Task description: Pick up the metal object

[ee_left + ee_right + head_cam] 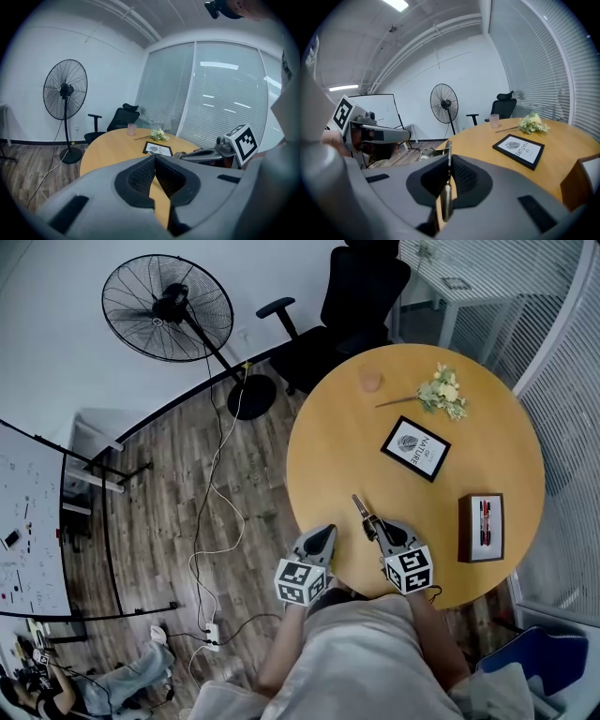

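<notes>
- The right gripper [373, 522] has its jaws clamped on the metal object [361, 509], a thin strip pinched between the pads [461, 180].
- Seen from the head camera, the object sticks out of the jaws toward 11 o'clock, over the round table [506, 427] at about its 8 o'clock sector.
- It may be lifted clear of the wood, but the steep view leaves that unsure.
- The left gripper [327, 532] is at the table's 7 o'clock edge, just beside the right one, with its jaw tips closed together on nothing.
- A framed picture [415, 448] lies near the centre.
- Flowers [442, 390] lie at 12 o'clock, a pink cup [371, 381] at 11 and a wooden box [482, 527] at 4.
</notes>
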